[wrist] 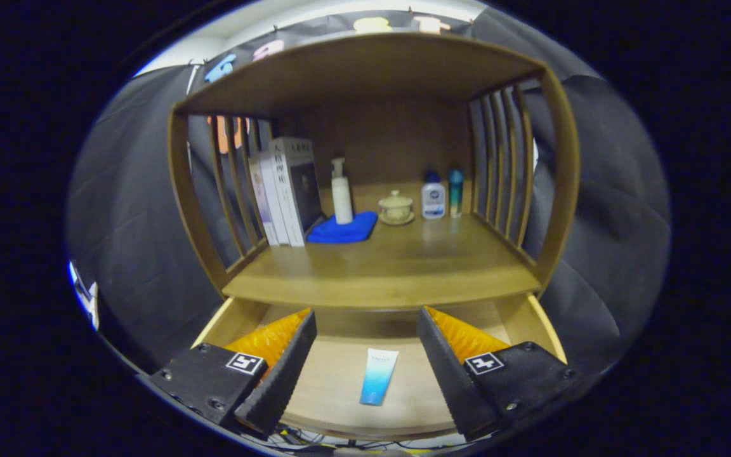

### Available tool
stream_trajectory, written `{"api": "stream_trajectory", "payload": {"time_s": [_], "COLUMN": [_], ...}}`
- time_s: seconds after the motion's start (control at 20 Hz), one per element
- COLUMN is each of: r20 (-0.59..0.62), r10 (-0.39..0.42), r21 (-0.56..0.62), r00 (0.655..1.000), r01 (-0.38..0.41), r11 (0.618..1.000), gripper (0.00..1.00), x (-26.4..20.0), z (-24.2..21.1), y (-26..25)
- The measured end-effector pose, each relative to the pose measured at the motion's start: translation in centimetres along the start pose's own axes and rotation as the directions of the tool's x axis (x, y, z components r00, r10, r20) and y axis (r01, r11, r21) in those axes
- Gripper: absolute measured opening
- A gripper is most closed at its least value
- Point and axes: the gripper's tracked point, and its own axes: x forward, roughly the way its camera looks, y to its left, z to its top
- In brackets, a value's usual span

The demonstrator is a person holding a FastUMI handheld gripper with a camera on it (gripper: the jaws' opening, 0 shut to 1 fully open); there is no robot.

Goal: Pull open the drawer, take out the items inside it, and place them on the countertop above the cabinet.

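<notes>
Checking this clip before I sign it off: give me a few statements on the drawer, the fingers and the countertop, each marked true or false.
1. The drawer is pulled open. True.
2. The fingers are shut on the tube. False: they stand wide apart, and the blue and white tube lies flat on the drawer floor between them, untouched.
3. The tube is already on the countertop. False: it is in the drawer, below the countertop.
4. A white pump bottle stands on a blue cloth on the countertop. True.
5. Books stand upright at the left of the countertop, next to the cloth. True.
6. The lidded cup lies in the drawer. False: it sits on the countertop.
</notes>
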Motion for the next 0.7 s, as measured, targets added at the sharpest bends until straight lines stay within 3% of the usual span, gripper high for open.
{"api": "stream_trajectory", "payload": {"time_s": [0.25,0.45,0.7], "r20": [-0.238,-0.431,-0.556], "r10": [-0.023,-0.026,-0.034], "r21": [0.007,0.037,0.047], "r00": [0.971,0.902,0.830], "r01": [0.025,0.047,0.072], "r11": [1.000,0.998,0.996], "gripper": [1.00,0.99,0.96], "x": [3.8,6.1,7.0], "z": [-3.9,-7.7,-10.9], "y": [-0.2,-0.3,-0.6]}}
